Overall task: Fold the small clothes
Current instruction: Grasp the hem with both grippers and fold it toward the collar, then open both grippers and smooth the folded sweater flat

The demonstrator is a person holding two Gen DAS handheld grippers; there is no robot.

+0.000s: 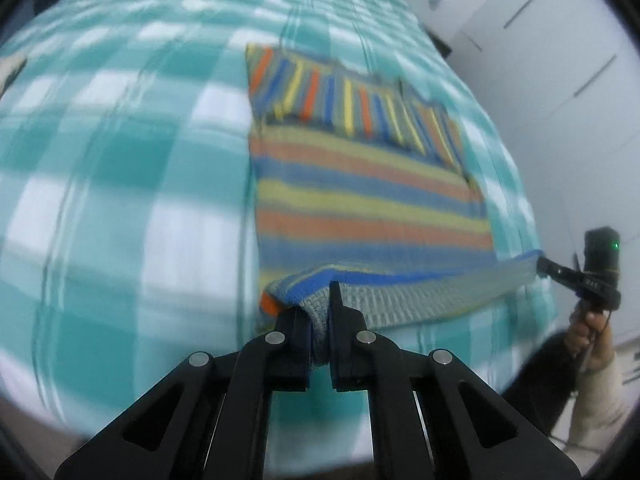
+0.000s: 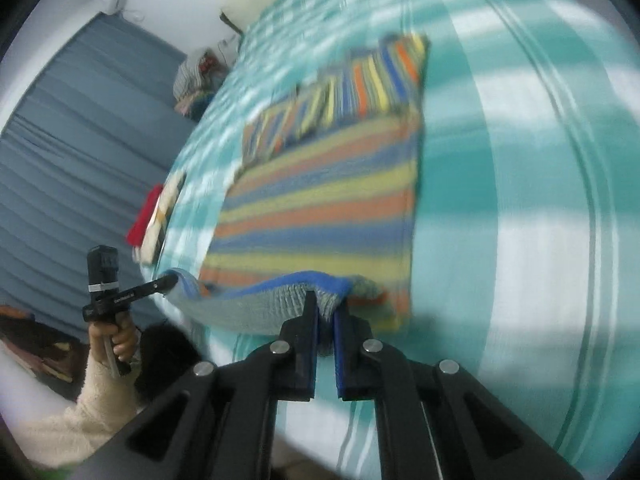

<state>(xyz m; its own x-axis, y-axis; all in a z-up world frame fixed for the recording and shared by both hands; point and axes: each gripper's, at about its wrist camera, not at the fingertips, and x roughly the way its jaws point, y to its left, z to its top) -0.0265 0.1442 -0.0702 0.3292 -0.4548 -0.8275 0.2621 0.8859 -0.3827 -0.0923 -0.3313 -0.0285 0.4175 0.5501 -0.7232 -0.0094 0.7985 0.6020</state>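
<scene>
- The striped sweater [image 1: 372,184] lay flat on the teal checked bedspread [image 1: 120,160], its sleeves already turned in across the chest, so only the bottom half was left to fold.
- The left gripper [image 1: 320,312] was clamped tight on one corner of the hem [image 1: 420,292], a wad of knit bunched between its jaws.
- The right gripper [image 2: 326,312] was pinched just as tightly on the opposite hem corner; in the left view it showed at the far end of the raised edge, held by the person's hand [image 1: 592,328].
- Gripping both corners kept the hem stretched into a straight band lifted off the bed, which I took as the way to carry it toward the collar without sagging or twisting.
- I saw no basket, box or drawer in use; a small heap of other clothes [image 2: 196,76] sat at the bed's far edge, and some red and cream items [image 2: 154,216] lay along its side.
</scene>
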